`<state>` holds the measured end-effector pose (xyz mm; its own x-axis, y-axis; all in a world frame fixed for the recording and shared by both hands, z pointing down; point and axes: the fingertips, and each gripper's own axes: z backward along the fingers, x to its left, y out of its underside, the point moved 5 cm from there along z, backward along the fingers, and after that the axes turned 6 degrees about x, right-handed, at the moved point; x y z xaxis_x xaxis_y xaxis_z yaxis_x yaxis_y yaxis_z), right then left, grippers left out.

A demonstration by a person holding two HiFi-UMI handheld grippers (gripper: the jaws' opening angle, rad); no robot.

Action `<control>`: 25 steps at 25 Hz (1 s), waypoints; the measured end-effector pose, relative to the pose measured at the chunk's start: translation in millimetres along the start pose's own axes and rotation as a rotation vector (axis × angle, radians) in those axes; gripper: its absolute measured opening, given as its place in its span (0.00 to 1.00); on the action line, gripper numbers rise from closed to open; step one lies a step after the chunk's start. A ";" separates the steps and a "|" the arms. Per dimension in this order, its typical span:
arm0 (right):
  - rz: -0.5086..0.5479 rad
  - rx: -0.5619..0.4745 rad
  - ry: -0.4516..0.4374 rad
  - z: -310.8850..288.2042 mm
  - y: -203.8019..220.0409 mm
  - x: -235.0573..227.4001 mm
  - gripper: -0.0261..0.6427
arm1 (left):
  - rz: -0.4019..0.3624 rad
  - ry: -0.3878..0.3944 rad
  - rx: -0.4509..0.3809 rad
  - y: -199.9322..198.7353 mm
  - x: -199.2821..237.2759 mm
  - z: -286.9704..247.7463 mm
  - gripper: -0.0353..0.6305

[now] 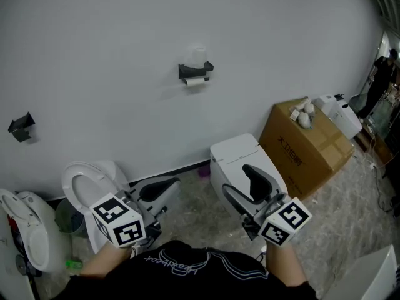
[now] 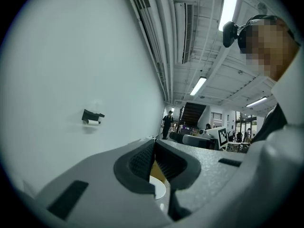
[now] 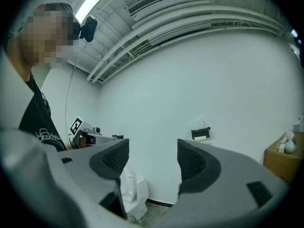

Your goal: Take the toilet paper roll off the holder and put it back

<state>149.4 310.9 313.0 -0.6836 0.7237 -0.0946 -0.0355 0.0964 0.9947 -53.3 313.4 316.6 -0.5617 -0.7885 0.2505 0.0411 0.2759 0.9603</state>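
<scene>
A big white wall (image 1: 125,55) fills most of the room. Below it is a gray, speckled floor (image 1: 337,230). A brown cardboard box (image 1: 306,152) sits on the floor near the right end of the wall. A white toilet (image 1: 240,161) with its lid down stands next to the box. Another toilet (image 1: 84,189) with its lid up stands near the left end of the wall.

High up, about the middle of the wall, is a small black holder (image 1: 195,71). The toilet paper roll (image 1: 198,56) is white and looks to stand upright on top of the holder. A bit of white paper shows just under it.

Both grippers are low down near the person, well apart from the roll. The left gripper (image 2: 153,163) has its jaws pressed together with nothing in them. The right gripper (image 3: 152,158) has its jaws wide apart and holds nothing.
</scene>
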 end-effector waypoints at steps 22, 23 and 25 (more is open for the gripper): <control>-0.059 0.065 0.041 -157.3 10.0 -131.5 0.54 | 0.081 0.009 0.026 -30.4 191.5 -95.0 0.06; -0.057 0.066 0.046 -169.5 7.4 -141.0 0.54 | 0.079 0.011 0.025 -35.8 205.5 -102.1 0.06; -0.053 0.072 0.054 -194.0 2.9 -158.7 0.54 | 0.071 0.014 0.026 -46.2 232.8 -115.4 0.06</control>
<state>116.4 63.8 338.6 -0.7206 0.6785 -0.1423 -0.0213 0.1835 0.9828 -90.7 53.6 344.8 -0.5463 -0.7743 0.3194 0.0586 0.3451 0.9367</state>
